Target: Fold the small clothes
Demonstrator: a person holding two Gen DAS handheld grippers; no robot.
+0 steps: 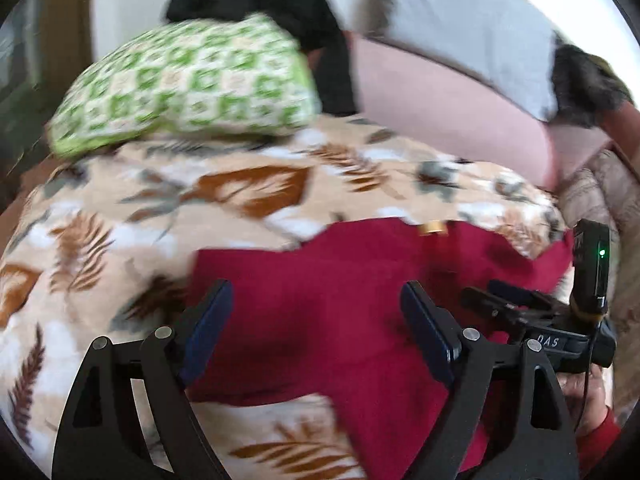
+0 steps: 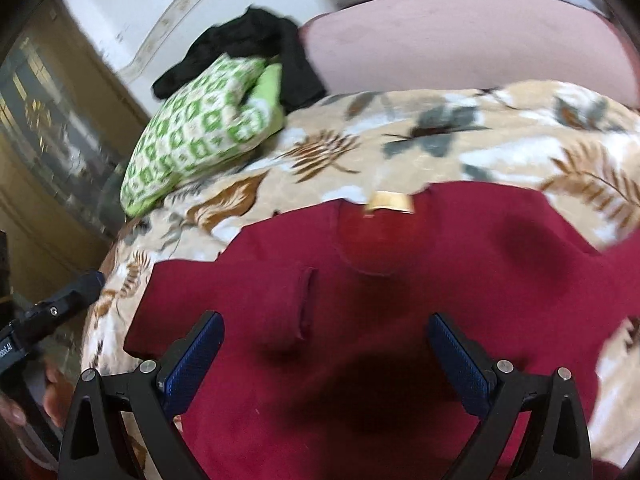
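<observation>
Red knit garment [image 2: 400, 280] lies flat on a leaf-print blanket [image 2: 400, 148].

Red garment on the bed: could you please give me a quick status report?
Left gripper open, right gripper open, nothing held. Red garment spread on leaf-print blanket, unfolded. Green-patterned pillow and black cloth beyond, clear of it.

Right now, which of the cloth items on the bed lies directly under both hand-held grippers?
The dark red garment, spread flat. The green patterned cloth and black garment lie bunched far behind.
</observation>
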